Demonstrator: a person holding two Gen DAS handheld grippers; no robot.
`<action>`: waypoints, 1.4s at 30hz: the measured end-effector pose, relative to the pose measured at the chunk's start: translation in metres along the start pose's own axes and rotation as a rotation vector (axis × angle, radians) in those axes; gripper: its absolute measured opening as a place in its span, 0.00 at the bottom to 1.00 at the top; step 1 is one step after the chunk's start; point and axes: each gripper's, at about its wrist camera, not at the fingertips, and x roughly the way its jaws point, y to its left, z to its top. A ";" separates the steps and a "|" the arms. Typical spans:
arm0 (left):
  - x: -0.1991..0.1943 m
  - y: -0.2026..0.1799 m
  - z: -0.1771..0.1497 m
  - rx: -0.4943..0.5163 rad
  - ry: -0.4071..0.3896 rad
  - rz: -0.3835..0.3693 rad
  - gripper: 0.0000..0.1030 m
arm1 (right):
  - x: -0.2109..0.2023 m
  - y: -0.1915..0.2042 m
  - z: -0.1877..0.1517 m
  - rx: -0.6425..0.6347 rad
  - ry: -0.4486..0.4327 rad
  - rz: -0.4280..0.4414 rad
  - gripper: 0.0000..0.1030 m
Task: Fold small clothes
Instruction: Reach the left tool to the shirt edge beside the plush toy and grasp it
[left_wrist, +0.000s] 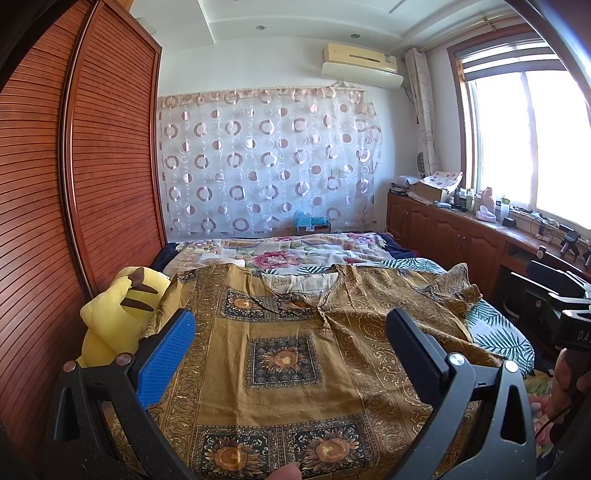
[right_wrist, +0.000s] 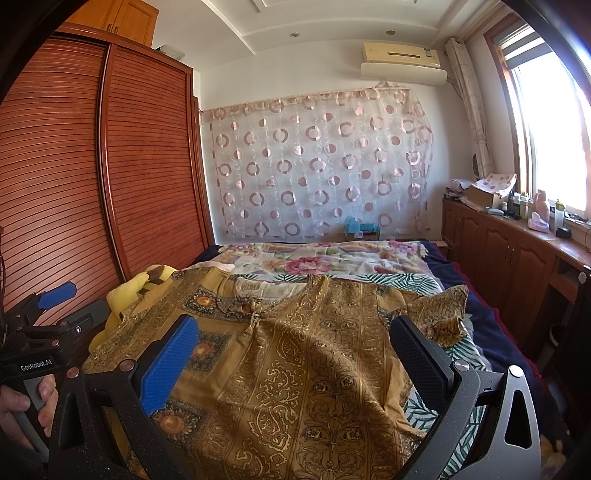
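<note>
On the bed (left_wrist: 495, 332), a brown-gold patterned garment (left_wrist: 280, 354) is spread flat, its neckline turned toward the far wall and one short sleeve (right_wrist: 443, 310) lying rumpled at the right edge. Sunflower squares are printed down one half of the cloth and scrolled bands down the other. Beneath it, a leaf-print sheet (right_wrist: 417, 282) and a floral blanket (left_wrist: 280, 251) are seen farther up the mattress. A yellow plush toy (left_wrist: 114, 314) is wedged between the garment's left edge and the slatted wooden wardrobe (left_wrist: 92, 177).

The left gripper (left_wrist: 291, 321) is held above the near part of the garment, its fingers spread wide with nothing between them. The right gripper (right_wrist: 295, 328) is likewise held over the cloth, fingers set well apart and empty. Each tool is gripped by a hand (right_wrist: 22, 410) at its handle, as seen at the edge of the other's view. A patterned sheer curtain (right_wrist: 321, 166) is hung across the far wall, and a wooden cabinet (left_wrist: 443, 229) is set under the window.
</note>
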 end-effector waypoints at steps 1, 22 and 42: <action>-0.001 0.002 0.004 0.001 0.004 -0.001 1.00 | 0.001 0.000 0.000 -0.001 0.004 0.004 1.00; 0.071 0.099 -0.051 0.030 0.227 0.064 1.00 | 0.102 0.003 -0.010 -0.057 0.185 0.164 0.98; 0.209 0.211 -0.012 -0.030 0.426 0.108 0.38 | 0.145 0.031 -0.019 -0.116 0.263 0.211 0.98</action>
